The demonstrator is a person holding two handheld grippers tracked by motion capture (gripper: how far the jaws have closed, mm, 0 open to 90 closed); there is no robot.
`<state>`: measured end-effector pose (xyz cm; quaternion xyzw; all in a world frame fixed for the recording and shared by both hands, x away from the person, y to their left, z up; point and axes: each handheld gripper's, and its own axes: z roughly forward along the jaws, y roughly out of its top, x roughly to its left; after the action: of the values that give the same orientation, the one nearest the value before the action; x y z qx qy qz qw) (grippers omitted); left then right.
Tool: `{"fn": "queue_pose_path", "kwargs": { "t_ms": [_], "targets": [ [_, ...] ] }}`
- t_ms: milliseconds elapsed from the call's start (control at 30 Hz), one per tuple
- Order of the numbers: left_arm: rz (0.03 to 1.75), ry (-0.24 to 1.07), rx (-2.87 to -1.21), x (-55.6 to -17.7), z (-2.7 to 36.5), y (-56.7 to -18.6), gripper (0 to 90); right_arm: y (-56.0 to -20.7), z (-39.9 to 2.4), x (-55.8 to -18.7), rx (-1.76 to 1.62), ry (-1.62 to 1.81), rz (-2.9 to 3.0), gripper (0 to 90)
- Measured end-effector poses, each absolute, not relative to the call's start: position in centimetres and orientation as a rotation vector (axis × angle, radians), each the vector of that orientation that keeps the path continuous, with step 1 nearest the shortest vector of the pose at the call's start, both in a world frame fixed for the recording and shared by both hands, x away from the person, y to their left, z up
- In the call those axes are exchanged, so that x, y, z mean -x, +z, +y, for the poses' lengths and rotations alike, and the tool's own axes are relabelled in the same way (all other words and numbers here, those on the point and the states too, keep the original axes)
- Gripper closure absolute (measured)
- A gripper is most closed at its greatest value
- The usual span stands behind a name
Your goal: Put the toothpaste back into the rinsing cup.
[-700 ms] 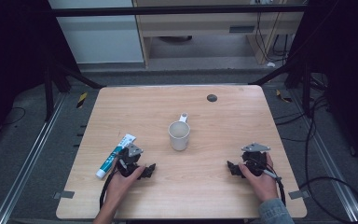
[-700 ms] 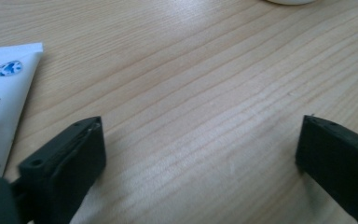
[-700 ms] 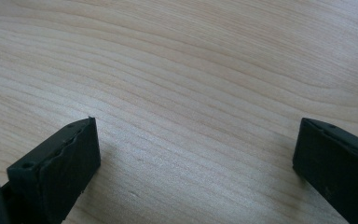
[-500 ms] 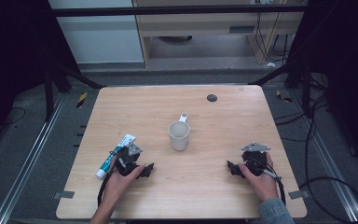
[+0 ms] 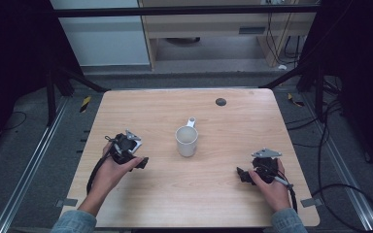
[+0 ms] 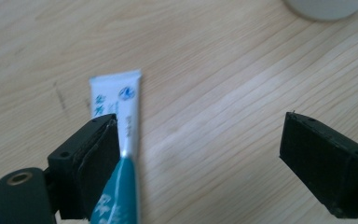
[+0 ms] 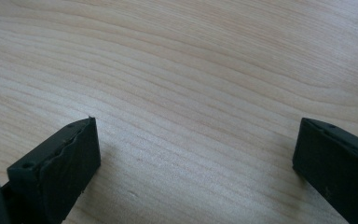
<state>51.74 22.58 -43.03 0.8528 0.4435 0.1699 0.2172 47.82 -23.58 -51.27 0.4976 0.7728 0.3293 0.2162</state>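
A white and teal toothpaste tube [image 6: 121, 116] lies flat on the wooden table [image 5: 175, 194]. My left gripper [image 6: 200, 126] stands open over it, and the tube runs along the inner side of the left jaw with a wide gap to the other jaw. In the high view the left gripper [image 5: 135, 158] and the hand cover the tube. A white mug [image 5: 187, 141] stands upright at the table's middle, to the right of that gripper; its base [image 6: 324, 7] shows at the top edge. My right gripper [image 5: 244, 174] rests open at the right, with bare wood between its jaws [image 7: 196, 130].
A small dark round mark [image 5: 220, 102] sits near the table's far edge. Black cables trail from both grippers toward the front edge. Metal rails and dark floor surround the table.
My left gripper has moved away from the person and slightly left, onto the toothpaste tube, which now lies hidden under it in the high view. The right gripper has stayed still.
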Motion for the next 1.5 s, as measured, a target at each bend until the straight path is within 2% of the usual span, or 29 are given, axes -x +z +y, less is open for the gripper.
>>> {"fn": "queue_pose_path", "kwargs": {
  "t_ms": [67,267,533,1100,1500],
  "targets": [
    [1.266,0.433,-2.358,-52.2,23.5,-42.9,12.6,-51.3,-23.6,-47.8,-1.373,0.912,2.145,0.8],
    [1.3,0.432,-2.437,-53.1,25.5,-42.9,16.2,-51.3,-23.6,-47.8,-1.377,0.912,2.144,0.9],
    [1.344,0.366,-2.511,-53.5,26.4,-43.8,27.3,-51.3,-23.6,-47.5,-1.384,0.912,2.137,0.9],
    [1.392,0.33,-2.578,-55.3,26.7,-44.3,39.0,-51.3,-23.7,-47.4,-1.385,0.914,2.138,0.8],
    [1.429,0.296,-2.578,-56.8,26.3,-45.1,42.4,-51.3,-23.7,-47.4,-1.385,0.914,2.137,0.8]
  ]
}}
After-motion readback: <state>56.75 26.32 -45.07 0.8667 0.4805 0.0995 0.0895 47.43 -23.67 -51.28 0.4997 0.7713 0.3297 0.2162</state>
